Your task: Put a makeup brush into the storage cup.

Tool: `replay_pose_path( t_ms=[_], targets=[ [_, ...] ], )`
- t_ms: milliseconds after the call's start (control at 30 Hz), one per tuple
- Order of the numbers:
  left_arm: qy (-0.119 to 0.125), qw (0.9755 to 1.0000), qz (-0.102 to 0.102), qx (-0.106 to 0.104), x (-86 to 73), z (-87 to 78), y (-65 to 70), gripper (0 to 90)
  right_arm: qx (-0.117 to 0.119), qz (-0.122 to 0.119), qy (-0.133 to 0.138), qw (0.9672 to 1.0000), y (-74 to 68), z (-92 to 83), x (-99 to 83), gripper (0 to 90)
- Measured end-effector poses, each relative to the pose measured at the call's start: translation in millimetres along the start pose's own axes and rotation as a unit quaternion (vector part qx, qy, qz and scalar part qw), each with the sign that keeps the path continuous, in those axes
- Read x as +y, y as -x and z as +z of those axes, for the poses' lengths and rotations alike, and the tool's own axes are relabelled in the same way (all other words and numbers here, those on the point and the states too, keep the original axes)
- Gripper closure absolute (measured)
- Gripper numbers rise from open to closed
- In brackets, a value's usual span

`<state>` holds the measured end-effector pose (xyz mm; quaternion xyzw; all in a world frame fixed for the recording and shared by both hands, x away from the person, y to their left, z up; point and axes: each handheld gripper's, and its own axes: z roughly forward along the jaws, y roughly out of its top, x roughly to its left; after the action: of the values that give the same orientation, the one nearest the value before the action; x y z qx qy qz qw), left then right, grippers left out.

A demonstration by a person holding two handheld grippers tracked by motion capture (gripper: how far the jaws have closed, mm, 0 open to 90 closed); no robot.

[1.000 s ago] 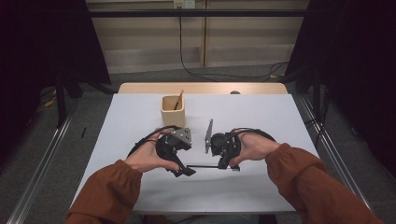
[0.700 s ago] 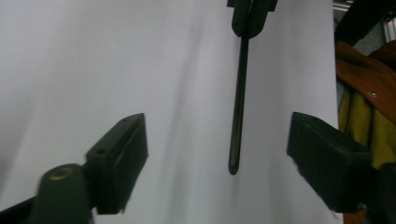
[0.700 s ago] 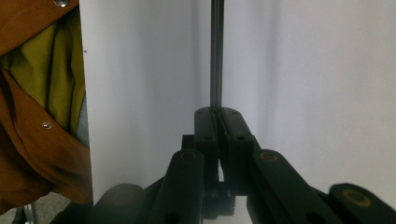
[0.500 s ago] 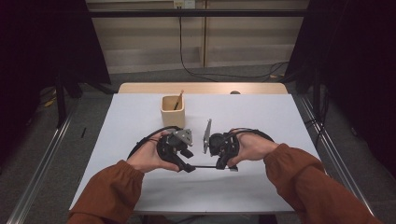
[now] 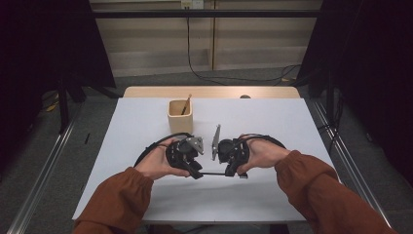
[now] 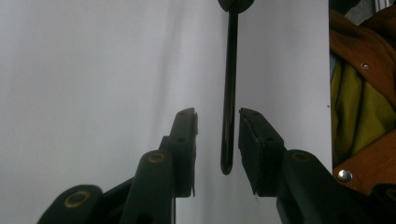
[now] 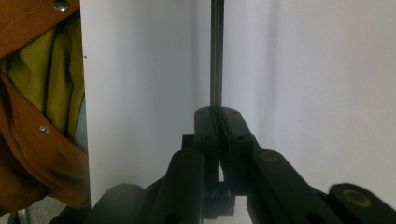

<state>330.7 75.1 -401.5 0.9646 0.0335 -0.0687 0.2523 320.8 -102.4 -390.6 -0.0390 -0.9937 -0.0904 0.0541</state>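
on white table [image 5: 146, 126] | right gripper [image 5: 229, 171] clamps black rod [image 5: 213, 173] | left gripper [image 5: 196, 173] closing, rod between, untouched

Table [image 5: 146, 195]: a white top is laid over a wooden base, whose far edge is left bare.
Floor [image 5: 102, 114]: grey carpet is seen around the table.
Rails [image 5: 44, 192]: metal tracks are run along the floor on both sides of the table.
Wall [image 5: 156, 48]: pale panels are set beyond the table.
Cables [image 5: 214, 78]: black leads are draped down the wall.
Curtains [image 5: 48, 44]: dark drapes are hung on both sides of the table.
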Motion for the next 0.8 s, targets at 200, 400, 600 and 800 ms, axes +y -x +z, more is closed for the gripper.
replay_pose_path(
  t_ms=[200, 400, 600, 800],
  targets=[
    [0.001, 1.0000, -0.003, -0.002, 0.7, 3.3, 0.0, 74.1, -0.001, 0.005, 0.002, 1.0000, 1.7, -0.4, -1.4, 86.0],
    [0.010, 0.9999, -0.008, -0.004, 4.0, 4.7, 0.2, 79.4, 0.007, 0.006, 0.015, 0.9998, 3.8, -1.7, -3.9, 86.0],
    [0.000, 0.9999, -0.004, -0.013, 6.8, 9.8, 0.7, 84.2, 0.005, 0.003, 0.013, 0.9999, 3.6, -1.7, -5.6, 85.9],
    [0.000, 0.9999, -0.001, -0.015, 7.2, 9.9, 1.1, 85.4, 0.001, -0.004, 0.016, 0.9999, 2.5, -0.5, -6.8, 85.6]
  ],
)
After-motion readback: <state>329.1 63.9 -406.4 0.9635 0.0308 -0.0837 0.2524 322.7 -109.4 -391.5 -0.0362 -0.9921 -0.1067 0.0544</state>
